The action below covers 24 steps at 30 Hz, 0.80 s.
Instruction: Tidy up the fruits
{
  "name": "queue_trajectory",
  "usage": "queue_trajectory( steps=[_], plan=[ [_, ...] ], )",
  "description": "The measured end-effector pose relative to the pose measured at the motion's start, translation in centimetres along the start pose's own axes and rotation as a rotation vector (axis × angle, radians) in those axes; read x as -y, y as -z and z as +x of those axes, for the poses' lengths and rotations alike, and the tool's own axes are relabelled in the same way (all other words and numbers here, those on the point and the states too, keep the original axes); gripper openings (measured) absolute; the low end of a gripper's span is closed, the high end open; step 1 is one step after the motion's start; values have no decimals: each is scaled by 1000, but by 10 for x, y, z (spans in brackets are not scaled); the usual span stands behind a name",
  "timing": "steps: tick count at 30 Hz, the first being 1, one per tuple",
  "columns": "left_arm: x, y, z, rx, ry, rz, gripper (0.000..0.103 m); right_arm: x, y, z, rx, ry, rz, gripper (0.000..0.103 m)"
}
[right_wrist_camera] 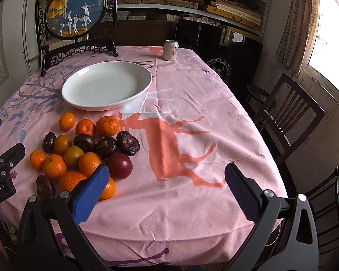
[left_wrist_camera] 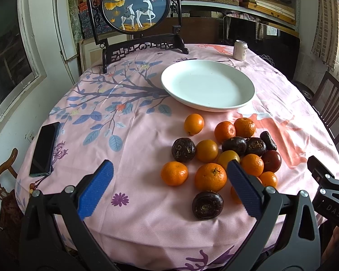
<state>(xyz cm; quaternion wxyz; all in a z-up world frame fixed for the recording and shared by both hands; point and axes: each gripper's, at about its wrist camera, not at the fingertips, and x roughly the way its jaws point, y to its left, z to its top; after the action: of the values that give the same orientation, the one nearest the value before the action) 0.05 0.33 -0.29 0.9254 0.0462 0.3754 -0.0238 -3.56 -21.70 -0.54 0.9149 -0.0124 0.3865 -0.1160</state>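
Both hand-held tools sit at the near table edge, nothing picked up yet. The left gripper [left_wrist_camera: 169,185] has its blue-padded fingers spread wide with nothing between them; the right gripper [right_wrist_camera: 167,187] is equally agape over bare pink printed tablecloth [right_wrist_camera: 192,103].

Task items: a loose pile of small round orange citrus fruits [left_wrist_camera: 210,177] mixed with dark purple wrinkled fruits [left_wrist_camera: 207,205], centre-right in the left wrist view and lower left in the right wrist view. Many touch their neighbours. 1 smooth dark red round fruit [right_wrist_camera: 119,166] lies at the pile's right edge. The wide white shallow ceramic plate [right_wrist_camera: 133,94] sits just beyond the pile, with nothing on it, so I judge it the likely destination.

Not involved: black smartphone [left_wrist_camera: 45,149] at left, pale drinks can [right_wrist_camera: 170,50] at the far edge, round framed deer panel on a dark wooden stand [left_wrist_camera: 135,4] at the back.

Judgement, step in hand: choosing a first fruit.
- Start with an outlier: the dark fruit nearest the left tool, or the single orange fruit [left_wrist_camera: 194,124] closest to the plate; each stands clear of its neighbours.
- Straddle the fruit at its widest girth, pads low; round skins could squirt out if pinched high.
- Close gently; wrinkled ones may be soft.
- Avoid the packed middle, where a finger would nudge others and set them rolling.
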Motion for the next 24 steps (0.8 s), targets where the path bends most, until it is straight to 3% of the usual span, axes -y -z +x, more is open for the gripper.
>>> queue_trajectory(
  steps=[13,18,24],
  plan=[
    [-3,1,3,-6,-7,1,101,-5,3,-1,0,-13,-31,102],
    [-27,7,8,-9,-48,-5,101,-2,14,0,0,-124,-73,102],
    [-47,36,20,-91,-45,5,101,-16,33,12,-76,-261,-130,60]
  ],
)
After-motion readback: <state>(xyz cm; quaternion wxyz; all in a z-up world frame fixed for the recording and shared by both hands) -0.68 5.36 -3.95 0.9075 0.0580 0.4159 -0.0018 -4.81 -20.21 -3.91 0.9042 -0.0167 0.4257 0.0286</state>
